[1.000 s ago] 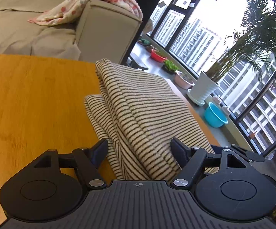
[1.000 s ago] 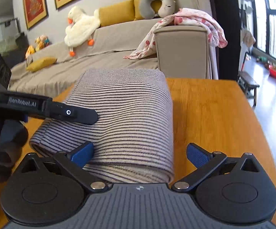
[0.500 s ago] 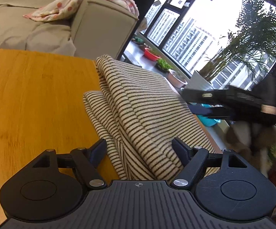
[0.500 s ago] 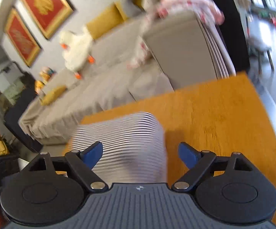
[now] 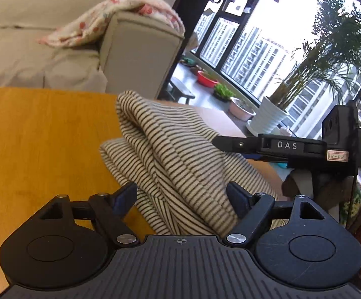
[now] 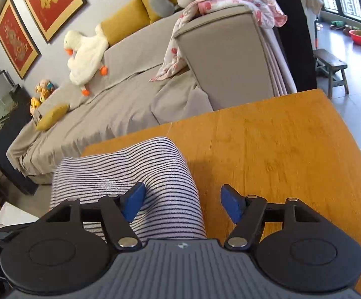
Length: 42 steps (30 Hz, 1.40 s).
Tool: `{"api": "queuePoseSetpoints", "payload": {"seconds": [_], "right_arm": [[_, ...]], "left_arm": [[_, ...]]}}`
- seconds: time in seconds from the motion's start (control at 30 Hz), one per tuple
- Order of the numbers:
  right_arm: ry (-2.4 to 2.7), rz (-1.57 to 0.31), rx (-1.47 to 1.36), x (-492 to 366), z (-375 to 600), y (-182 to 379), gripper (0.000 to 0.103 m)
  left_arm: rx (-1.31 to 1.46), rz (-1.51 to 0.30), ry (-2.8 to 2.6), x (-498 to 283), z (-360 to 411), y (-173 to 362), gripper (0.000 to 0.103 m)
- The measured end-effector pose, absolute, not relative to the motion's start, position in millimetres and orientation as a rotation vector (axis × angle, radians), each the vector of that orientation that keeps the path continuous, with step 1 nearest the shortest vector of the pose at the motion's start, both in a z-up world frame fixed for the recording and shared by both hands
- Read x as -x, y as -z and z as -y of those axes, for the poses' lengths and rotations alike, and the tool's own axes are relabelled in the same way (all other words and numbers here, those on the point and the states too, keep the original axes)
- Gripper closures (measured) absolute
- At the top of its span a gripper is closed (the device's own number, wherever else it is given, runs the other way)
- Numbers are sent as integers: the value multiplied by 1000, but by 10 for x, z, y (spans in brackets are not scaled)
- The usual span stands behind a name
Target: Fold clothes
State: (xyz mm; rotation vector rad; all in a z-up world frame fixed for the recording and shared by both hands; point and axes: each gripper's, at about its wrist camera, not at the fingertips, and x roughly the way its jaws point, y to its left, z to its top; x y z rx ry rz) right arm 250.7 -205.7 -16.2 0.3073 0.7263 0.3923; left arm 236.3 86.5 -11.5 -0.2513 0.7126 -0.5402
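Striped, folded cream-and-black knit garment (image 5: pixel 180 154) lies on the orange wooden bench (image 5: pixel 43 134); left hand-held gripper (image 5: pixel 181 196) and right hand-held gripper (image 6: pixel 183 201) both straddle it, fingers spread.

In the left wrist view, the near end of the folded striped garment (image 5: pixel 180 164) disappears behind the left hand-held gripper (image 5: pixel 181 196), so its lower edge is hidden. The right hand-held gripper (image 5: pixel 226 144) shows side-on, its lower finger mostly concealed. The small label (image 5: pixel 337 156) on it is illegible. In the right wrist view, the table (image 6: pixel 280 149) is cut off at right.
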Motion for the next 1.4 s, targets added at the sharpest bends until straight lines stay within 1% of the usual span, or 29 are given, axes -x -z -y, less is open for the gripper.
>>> {"api": "queuePoseSetpoints", "payload": {"seconds": [0.07, 0.1, 0.13, 0.17, 0.23, 0.27, 0.33, 0.43, 0.5, 0.6, 0.67, 0.73, 0.83, 0.97, 1.07, 1.1, 1.13, 1.2, 1.23, 1.27, 1.3, 1.37, 1.4], "right_arm": [[-389, -706, -250, -2429, 2053, 135, 31], [-388, -699, -225, -2396, 2048, 131, 30], [-387, -699, -225, -2365, 2047, 124, 30], [-387, -695, -233, -2345, 2041, 102, 30], [-397, -655, -239, -2275, 2027, 20, 30], [-409, -621, -230, -2185, 2024, -46, 30], [-420, -573, -197, -2108, 1996, -140, 29], [-419, -575, -150, -2091, 1938, -174, 29], [-433, -591, -128, -2073, 1905, -127, 25], [-428, -632, -94, -2039, 1847, 30, 23], [-423, -630, -127, -2014, 1872, 81, 21], [-424, -636, -152, -2012, 1909, 90, 20], [-421, -629, -130, -1981, 1918, 101, 18], [-410, -610, -103, -1930, 1903, 130, 17], [-416, -557, -55, -1773, 1807, 61, 17], [-433, -534, -39, -1691, 1760, 22, 20], [-449, -511, -24, -1609, 1714, -16, 29], [-481, -465, 7, -1445, 1622, -94, 39], [-497, -442, 22, -1363, 1576, -132, 42], [-513, -432, 37, -1293, 1522, -148, 43], [-527, -470, 51, -1271, 1441, -75, 49], [-552, -537, 77, -1230, 1292, 57, 50], [-549, -536, 80, -1221, 1280, 59, 50]], "left_arm": [[283, -707, 570, -2324, -887, 58, 30], [302, -708, 585, -2334, -885, 36, 43], [319, -707, 589, -2354, -875, 8, 46], [332, -694, 595, -2364, -859, -31, 48], [358, -647, 624, -2374, -831, -121, 62], [363, -629, 633, -2386, -823, -150, 65], [335, -640, 606, -2431, -786, -125, 65], [273, -696, 529, -2477, -767, 51, 66], [294, -705, 519, -2484, -826, 130, 62], [309, -709, 518, -2483, -868, 129, 61], [286, -707, 515, -2475, -853, 113, 59], [283, -708, 507, -2460, -861, 94, 53], [260, -669, 460, -2379, -875, -11, 52], [246, -534, 472, -2245, -849, -308, 52], [208, -513, 519, -2377, -753, -420, 51], [201, -533, 523, -2471, -733, -385, 52], [199, -565, 521, -2572, -722, -314, 53], [194, -628, 515, -2764, -706, -158, 55], [190, -656, 503, -2835, -713, -49, 55], [201, -677, 496, -2890, -735, 43, 53], [239, -683, 498, -2918, -783, 106, 52], [307, -695, 501, -2966, -874, 215, 52], [318, -695, 503, -2971, -899, 224, 52]]}}
